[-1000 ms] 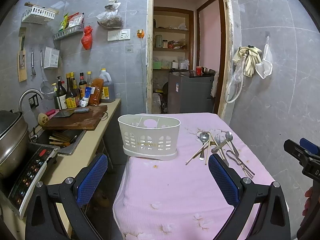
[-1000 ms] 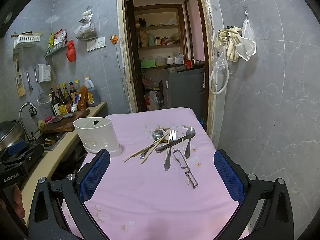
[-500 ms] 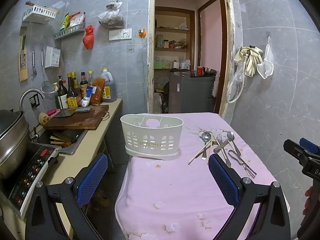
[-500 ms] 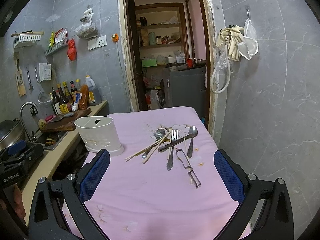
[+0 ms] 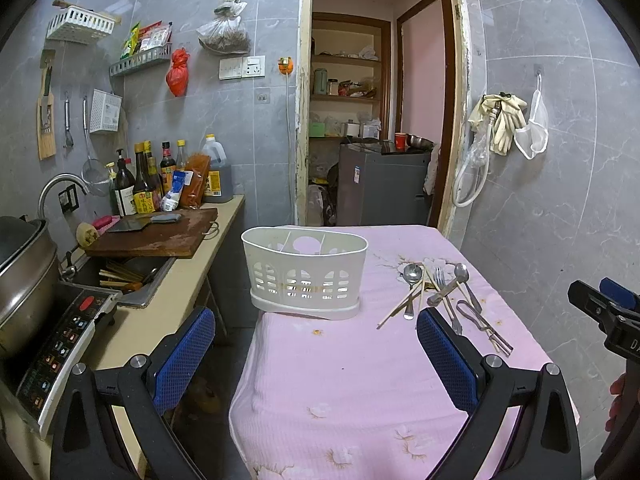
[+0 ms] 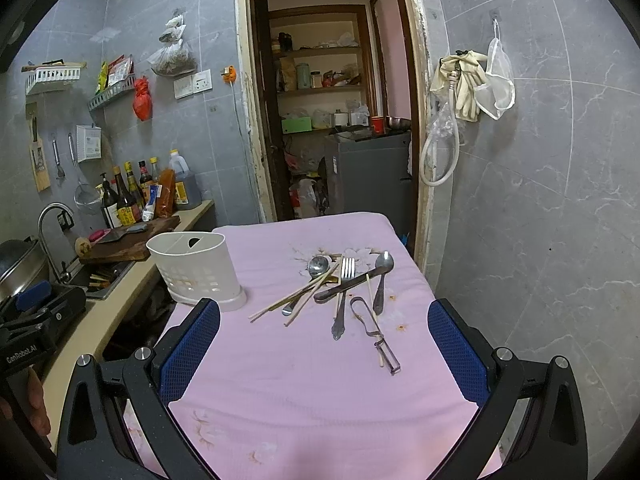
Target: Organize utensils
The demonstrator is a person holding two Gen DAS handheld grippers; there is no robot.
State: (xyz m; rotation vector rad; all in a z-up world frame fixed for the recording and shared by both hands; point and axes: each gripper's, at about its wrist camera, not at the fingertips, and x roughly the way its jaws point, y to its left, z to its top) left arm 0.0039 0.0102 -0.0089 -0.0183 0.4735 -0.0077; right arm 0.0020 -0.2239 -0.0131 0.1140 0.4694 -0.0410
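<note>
Cutlery (image 6: 340,288) heaped mid-frame in the right wrist view, on the pink-clothed table (image 6: 304,380): two spoons, a fork (image 6: 345,280), a knife, chopsticks (image 6: 296,300), and a peeler (image 6: 376,332) lowest in the picture. Saw the white slotted caddy (image 5: 304,276) upright at centre of the left wrist view, well apart from the heap, with nothing showing above its rim.

Found the left gripper (image 5: 314,340) spread wide and pinching nothing, low in its frame and pointed toward the caddy. Found the right gripper (image 6: 324,340) equally spread and bare, short of the heap.

Judged the step as the first reach, nothing yet sorted. Would have done best to:
- start with an outlying piece, the peeler or the fork's free handle, not the crossed middle;
- set the pads either side of a handle, across its width, and press low, since thin metal on cloth probably slips;
- lift clear before swinging over, so neighbours stayed put;
- steady the light caddy with the left gripper during the drop.

Compared with a second before: little altered. Heap in the same tangle, both grippers as wide as then, and the caddy shifted only a touch up and right in the left view.
</note>
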